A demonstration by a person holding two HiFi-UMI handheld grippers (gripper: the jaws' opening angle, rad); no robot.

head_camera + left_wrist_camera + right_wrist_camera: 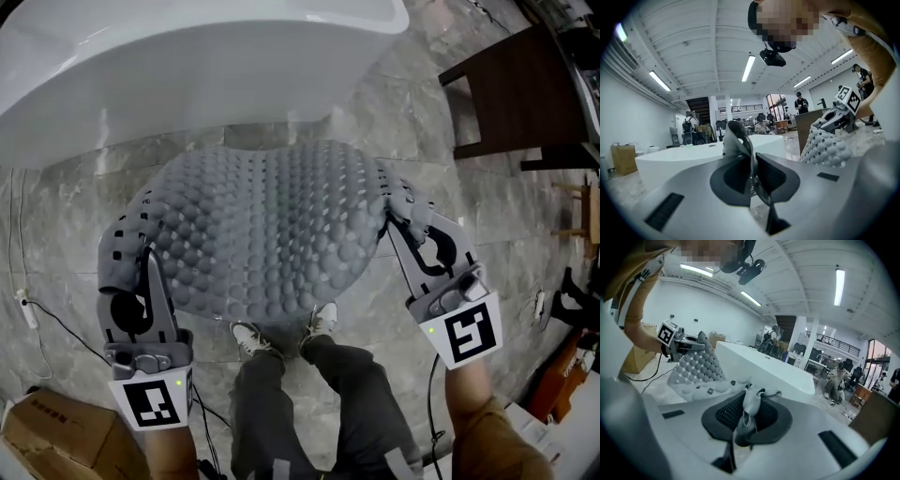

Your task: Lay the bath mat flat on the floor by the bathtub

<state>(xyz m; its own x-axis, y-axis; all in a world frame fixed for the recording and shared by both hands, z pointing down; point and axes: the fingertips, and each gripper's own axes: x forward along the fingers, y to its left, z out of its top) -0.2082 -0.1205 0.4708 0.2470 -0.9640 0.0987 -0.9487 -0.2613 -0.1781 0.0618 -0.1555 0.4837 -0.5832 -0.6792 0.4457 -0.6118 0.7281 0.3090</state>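
A grey bath mat [267, 230] covered in round bumps hangs spread between my two grippers, above the stone floor in front of the white bathtub [169, 66]. My left gripper [141, 248] is shut on the mat's left corner, and a pinched fold [738, 136] sticks up between its jaws. My right gripper [394, 220] is shut on the right corner, where a crumpled bit of edge [752, 401] shows between the pads. The mat sags forward in the middle, its far edge close to the tub. The tub [764, 369] lies just beyond the mat in the right gripper view.
The person's shoes [281, 333] stand under the mat's near edge. A dark wooden stool [520, 94] stands at the upper right. A cardboard box [56, 431] sits at the lower left, with a cable [56, 323] across the floor beside it.
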